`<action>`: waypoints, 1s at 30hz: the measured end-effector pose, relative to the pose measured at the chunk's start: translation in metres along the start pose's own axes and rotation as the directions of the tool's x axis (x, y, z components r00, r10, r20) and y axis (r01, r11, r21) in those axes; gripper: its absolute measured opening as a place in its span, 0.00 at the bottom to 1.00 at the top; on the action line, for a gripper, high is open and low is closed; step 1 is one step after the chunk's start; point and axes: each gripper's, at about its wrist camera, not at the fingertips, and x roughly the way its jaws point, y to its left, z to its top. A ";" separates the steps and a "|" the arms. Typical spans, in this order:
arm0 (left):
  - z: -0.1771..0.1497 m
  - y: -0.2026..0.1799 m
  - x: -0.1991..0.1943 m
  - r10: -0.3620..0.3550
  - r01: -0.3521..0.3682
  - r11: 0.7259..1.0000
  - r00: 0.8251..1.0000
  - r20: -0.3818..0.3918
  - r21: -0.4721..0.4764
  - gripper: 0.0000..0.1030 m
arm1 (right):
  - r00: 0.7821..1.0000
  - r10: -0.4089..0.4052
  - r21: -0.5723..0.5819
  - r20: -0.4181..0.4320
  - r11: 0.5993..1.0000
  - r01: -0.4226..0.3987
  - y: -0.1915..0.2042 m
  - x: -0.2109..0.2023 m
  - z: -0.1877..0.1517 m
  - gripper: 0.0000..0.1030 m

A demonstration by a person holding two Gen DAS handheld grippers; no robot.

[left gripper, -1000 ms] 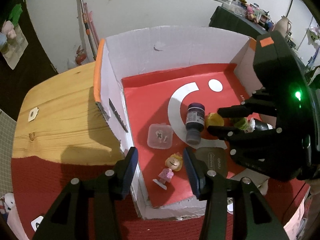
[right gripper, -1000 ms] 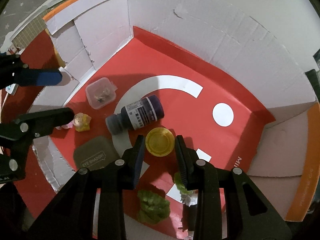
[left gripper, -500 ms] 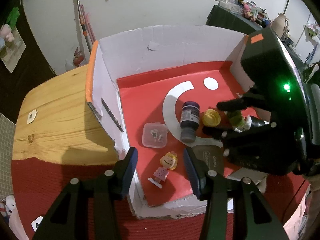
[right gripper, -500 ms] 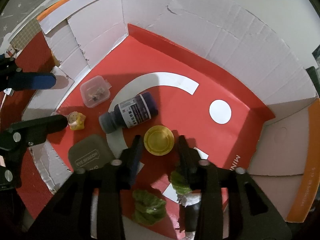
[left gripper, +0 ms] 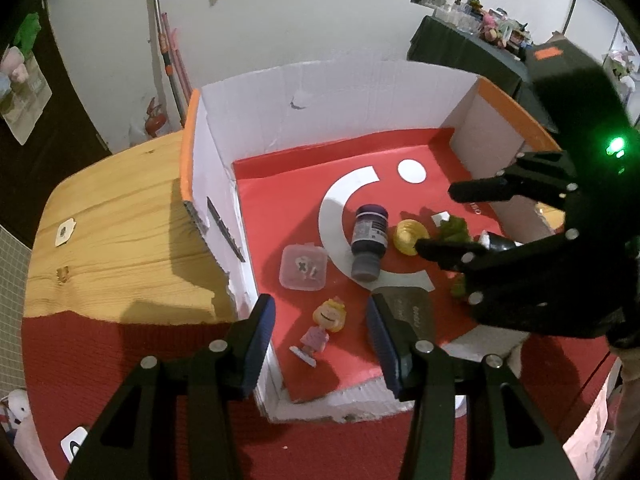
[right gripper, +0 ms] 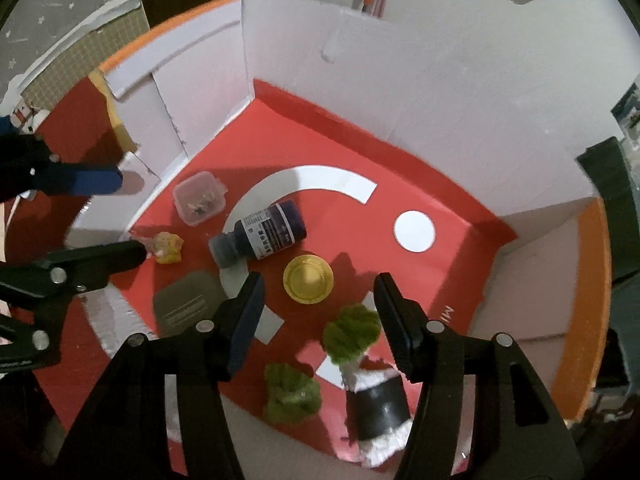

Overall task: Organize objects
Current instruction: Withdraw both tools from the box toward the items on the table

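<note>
The right gripper (right gripper: 318,304) has let go of the yellow lid (right gripper: 308,279) and drawn back up from it: a second ago its fingers (right gripper: 248,312) pinched the lid, and they have just been opening, so now they stand partly apart with nothing between them. The lid lies flat on the red floor of the white cardboard box (left gripper: 340,92), just ahead of the fingertips and close beside the dark bottle (right gripper: 260,236), which lies on its side across a white arc printed on the floor. The bottle's label carries small print too fine to read. Nearer the front edge a grey compact (right gripper: 188,304) bears lettering that is blurred here. A clear plastic case (left gripper: 303,267) and a small blonde figurine (left gripper: 320,330) lie to the left, two green tufts (right gripper: 292,394) by the right fingers. The left gripper (left gripper: 318,338) has kept its place over the figurine, fingers partly open and empty. The box rests on a wooden desk (left gripper: 112,232).
</note>
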 end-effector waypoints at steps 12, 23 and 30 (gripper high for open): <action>-0.036 -0.008 -0.056 -0.012 0.009 1.000 0.981 0.196 0.015 0.68 | 0.970 -0.072 0.082 0.232 0.995 0.054 0.018 -0.040 0.002 0.70; -0.082 -0.007 -0.083 0.006 0.004 1.000 0.931 0.364 -0.026 0.85 | 0.895 -0.146 0.199 0.421 0.978 0.066 0.046 -0.091 -0.062 0.85; -0.116 -0.012 -0.080 0.034 -0.020 0.999 0.905 0.423 -0.037 0.94 | 0.880 -0.216 0.247 0.424 0.962 0.118 0.074 -0.067 -0.103 0.89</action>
